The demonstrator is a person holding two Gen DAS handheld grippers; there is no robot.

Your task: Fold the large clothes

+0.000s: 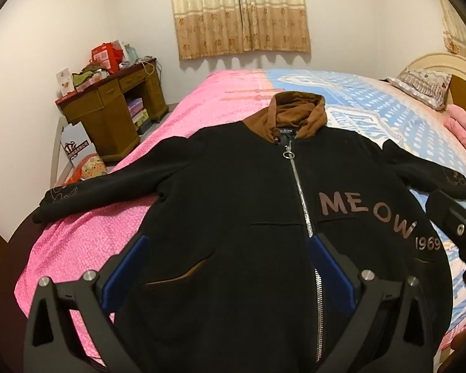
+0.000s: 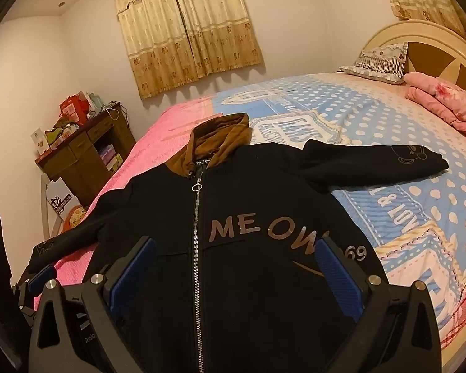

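A black zip jacket (image 1: 233, 205) (image 2: 258, 205) with a brown hood (image 1: 298, 112) (image 2: 220, 136) and "MEOW 1969" lettering lies face up on the bed, zipped, both sleeves spread sideways. My left gripper (image 1: 230, 245) hovers open above its lower front, left of the zipper (image 1: 301, 192), nothing between the blue pads. My right gripper (image 2: 236, 248) is open too, above the lower front over the lettering, also empty. The right gripper's black body (image 1: 453, 227) shows at the left wrist view's right edge. The left gripper (image 2: 37, 276) appears at the right wrist view's lower left.
The bed has a pink cover (image 1: 202, 105) on its left and a blue dotted sheet (image 2: 388, 118) on its right. A pillow (image 2: 379, 60) and a folded pink quilt (image 2: 444, 102) lie by the headboard (image 2: 435, 49). A cluttered wooden desk (image 1: 115, 105) stands left of the bed.
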